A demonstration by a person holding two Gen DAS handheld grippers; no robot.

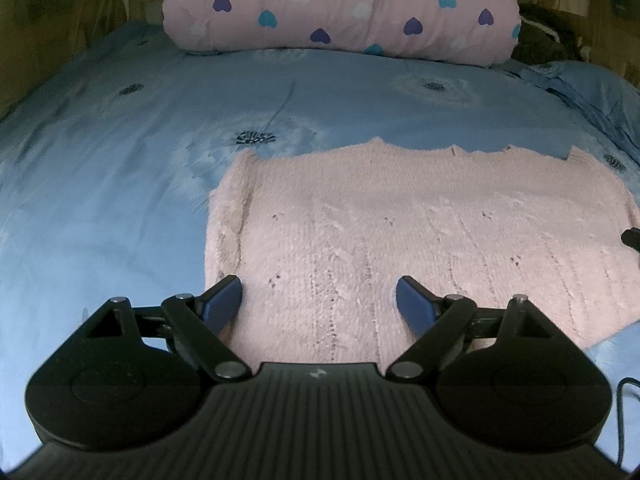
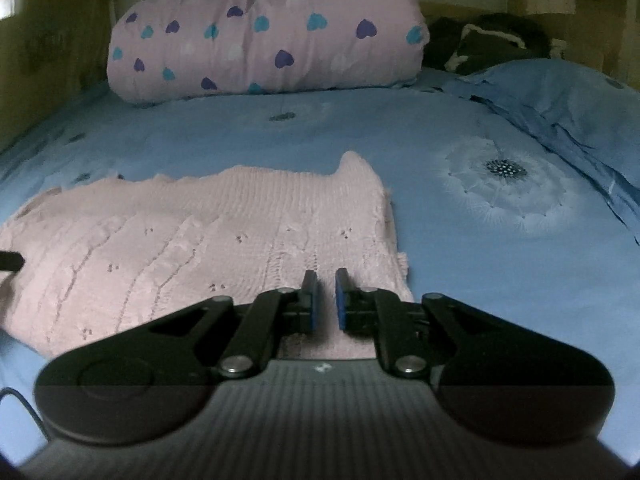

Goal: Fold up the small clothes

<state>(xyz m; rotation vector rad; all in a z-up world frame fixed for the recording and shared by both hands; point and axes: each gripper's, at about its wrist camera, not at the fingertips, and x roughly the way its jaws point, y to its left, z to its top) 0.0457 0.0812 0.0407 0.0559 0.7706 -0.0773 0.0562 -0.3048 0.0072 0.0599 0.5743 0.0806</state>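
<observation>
A pale pink knitted sweater (image 1: 400, 232) lies flat on the blue bedspread (image 1: 120, 200), its sides folded in so it forms a rough rectangle. My left gripper (image 1: 319, 281) is open wide just over the sweater's near left part, one blue pad by the left folded edge, and nothing is gripped. In the right wrist view the sweater (image 2: 200, 240) fills the left half. My right gripper (image 2: 325, 274) hovers above its near right corner, jaws almost together, only a thin slit between the blue pads and no cloth caught in them.
A rolled pink quilt with heart prints (image 1: 340, 4) lies across the head of the bed. Dark clothing (image 2: 492, 40) and a blue pillow (image 2: 560, 100) sit at the far right. Bare bedspread (image 2: 500, 272) stretches to the right of the sweater and also to its left.
</observation>
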